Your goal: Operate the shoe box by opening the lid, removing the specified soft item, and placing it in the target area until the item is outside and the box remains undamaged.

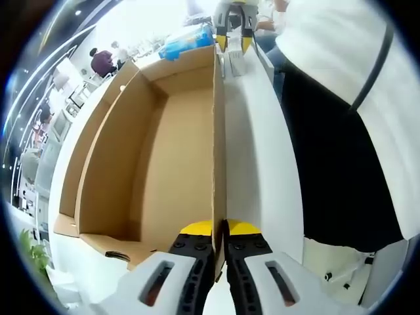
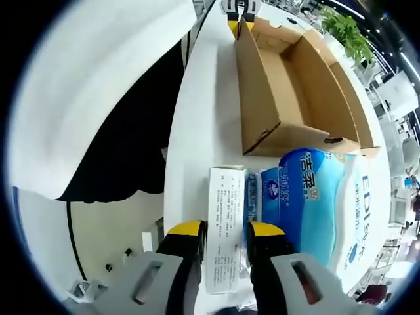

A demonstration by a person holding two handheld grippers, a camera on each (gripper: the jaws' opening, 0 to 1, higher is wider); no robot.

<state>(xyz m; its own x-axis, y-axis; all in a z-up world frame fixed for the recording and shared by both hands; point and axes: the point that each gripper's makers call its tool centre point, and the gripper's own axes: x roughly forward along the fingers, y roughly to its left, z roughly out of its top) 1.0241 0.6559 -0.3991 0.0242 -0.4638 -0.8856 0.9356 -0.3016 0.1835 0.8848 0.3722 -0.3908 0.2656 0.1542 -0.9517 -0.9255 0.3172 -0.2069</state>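
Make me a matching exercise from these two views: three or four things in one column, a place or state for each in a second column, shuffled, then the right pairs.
Things
1. cardboard box
2. left gripper
3. white carton
4. blue tissue pack

Places or states
A. lies between the right gripper's jaws
B. shut on the box's upright side wall
C. open on top, nothing inside
D. lies on the white table against the box's end

Pairs: 1-C, 2-B, 3-A, 4-D
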